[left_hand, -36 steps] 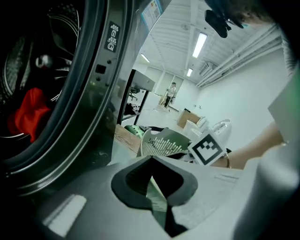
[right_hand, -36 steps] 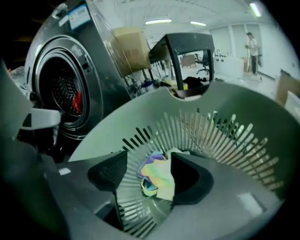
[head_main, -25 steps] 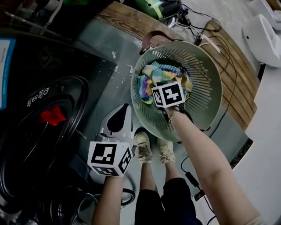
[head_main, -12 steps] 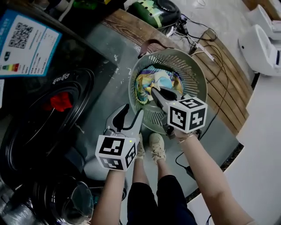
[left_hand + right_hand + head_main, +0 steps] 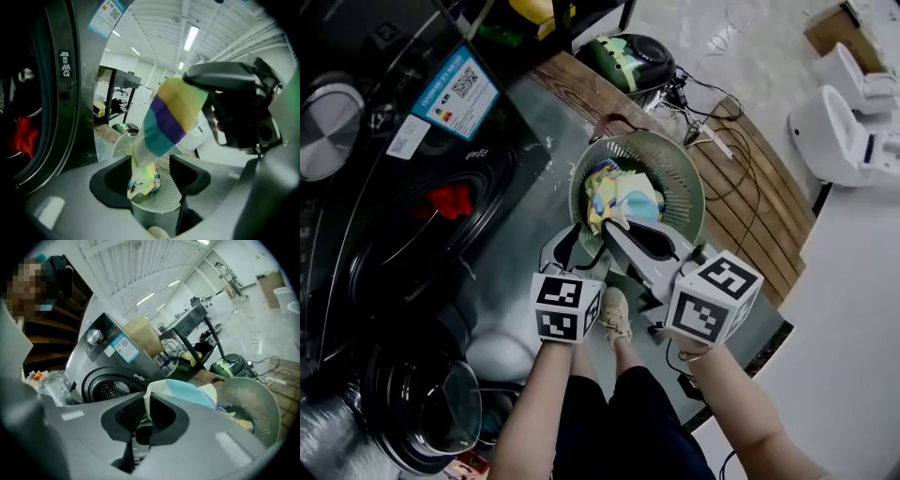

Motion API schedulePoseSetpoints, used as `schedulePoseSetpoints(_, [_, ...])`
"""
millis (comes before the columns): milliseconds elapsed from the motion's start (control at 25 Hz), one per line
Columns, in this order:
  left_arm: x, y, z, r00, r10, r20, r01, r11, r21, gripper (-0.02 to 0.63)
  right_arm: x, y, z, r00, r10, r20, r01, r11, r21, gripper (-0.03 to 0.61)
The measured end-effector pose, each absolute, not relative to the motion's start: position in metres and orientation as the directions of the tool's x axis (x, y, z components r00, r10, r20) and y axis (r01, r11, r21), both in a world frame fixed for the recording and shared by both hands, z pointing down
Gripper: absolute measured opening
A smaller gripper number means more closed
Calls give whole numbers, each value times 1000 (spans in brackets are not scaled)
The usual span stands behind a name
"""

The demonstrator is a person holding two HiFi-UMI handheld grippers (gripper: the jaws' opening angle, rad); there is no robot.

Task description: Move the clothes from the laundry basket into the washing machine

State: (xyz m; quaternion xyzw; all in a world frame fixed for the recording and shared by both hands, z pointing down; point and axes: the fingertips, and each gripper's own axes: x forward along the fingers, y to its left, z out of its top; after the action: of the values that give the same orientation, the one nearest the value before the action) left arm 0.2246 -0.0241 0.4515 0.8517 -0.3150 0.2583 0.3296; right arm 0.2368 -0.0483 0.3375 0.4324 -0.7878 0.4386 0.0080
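Observation:
A multicoloured striped cloth (image 5: pixel 623 197) rises out of the pale slatted laundry basket (image 5: pixel 686 178). My right gripper (image 5: pixel 607 226) is above the basket and shut on its upper end; in the right gripper view the jaws (image 5: pixel 146 400) pinch a cream and light blue fold (image 5: pixel 187 392). My left gripper (image 5: pixel 581 246) is beside it, near the basket's front rim. Its jaws (image 5: pixel 150 172) have just been opening and grip nothing; the cloth (image 5: pixel 171 117) hangs beyond them. The washing machine (image 5: pixel 422 234) stands open at left, with a red garment (image 5: pixel 450 200) in its drum.
The washer's round glass door (image 5: pixel 431 412) hangs open at bottom left. The person's shoes (image 5: pixel 614 314) stand between the basket and the washer. Wooden boards (image 5: pixel 750 187) with cables, a green and black device (image 5: pixel 633 56) and a white appliance (image 5: pixel 834 122) lie beyond the basket.
The right gripper has come up out of the basket, drawing the cloth with it. The left gripper has risen and its jaws have opened. The head view now shows more of the washer.

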Motion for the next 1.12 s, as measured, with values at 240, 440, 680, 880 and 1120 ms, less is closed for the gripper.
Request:
schedulePoseSetpoints(240, [221, -27, 431, 654, -413, 634, -733, -554, 396, 303, 224, -35, 264, -681, -674, 286, -628, 338, -701, 48])
schedulePoseSetpoints(440, [216, -25, 431, 657, -408, 634, -730, -555, 399, 140, 227, -28, 267, -694, -672, 260, -616, 366, -698, 48])
schedulePoseSetpoints(680, [187, -16, 426, 635, -435, 639, -758, -512, 405, 129, 256, -25, 309, -594, -705, 388, -752, 314, -580, 52])
schedulePoseSetpoints(880, [160, -13, 392, 624, -502, 599, -777, -473, 414, 129, 257, -17, 345, -551, -673, 494, -823, 340, -455, 131])
schedulePoseSetpoints(1120, [124, -14, 327, 597, -599, 534, -802, -445, 398, 129, 199, 2, 372, -652, -497, 573, -753, 511, -414, 445])
